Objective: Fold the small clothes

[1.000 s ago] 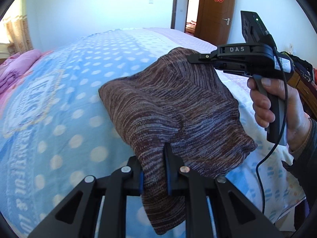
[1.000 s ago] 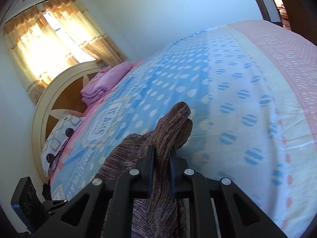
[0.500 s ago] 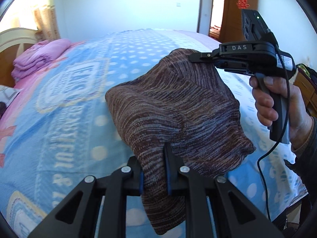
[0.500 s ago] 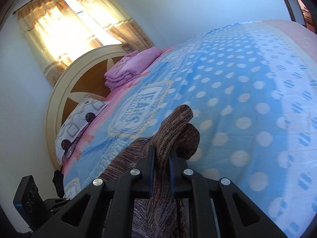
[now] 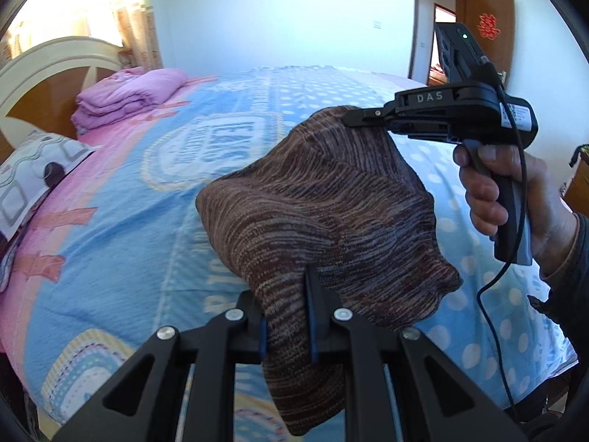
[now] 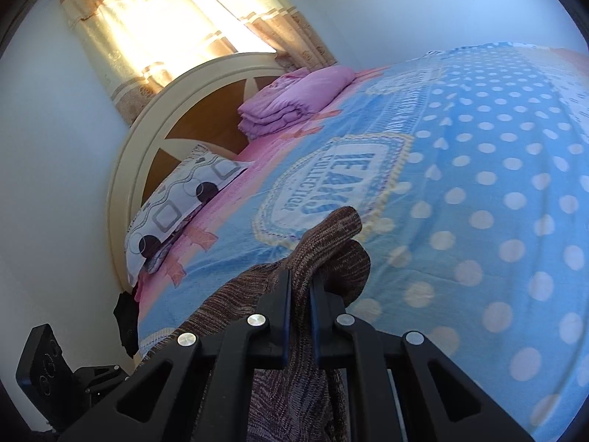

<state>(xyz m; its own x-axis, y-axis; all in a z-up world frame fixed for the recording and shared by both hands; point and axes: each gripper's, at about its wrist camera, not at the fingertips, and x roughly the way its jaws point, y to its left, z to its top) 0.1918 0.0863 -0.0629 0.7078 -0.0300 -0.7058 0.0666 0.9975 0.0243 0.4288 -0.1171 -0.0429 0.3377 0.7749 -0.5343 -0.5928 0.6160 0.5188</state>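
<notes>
Brown marled knitwear hangs in mid-air between your two grippers, carried above a polka-dot bed.

Your left gripper [image 5: 285, 316] is clamped on one edge of the knit garment [image 5: 324, 221], while your right gripper [image 5: 348, 120], whose jaws have just been closing, pinches the far corner, cloth between its pads. The piece sags in a loose bundle clear of the blue dotted bedspread [image 5: 129, 228], so you appear to be mid-carry, with no fold made. The next move likely calls for lowering it onto the open spread, keeping both corners taut so it lies flat. At the head of the bed sit a folded purple quilt [image 6: 298, 99], a patterned pillow [image 6: 176, 206] and a curved headboard [image 6: 184, 110] under sunlit curtains [image 6: 165, 11].
</notes>
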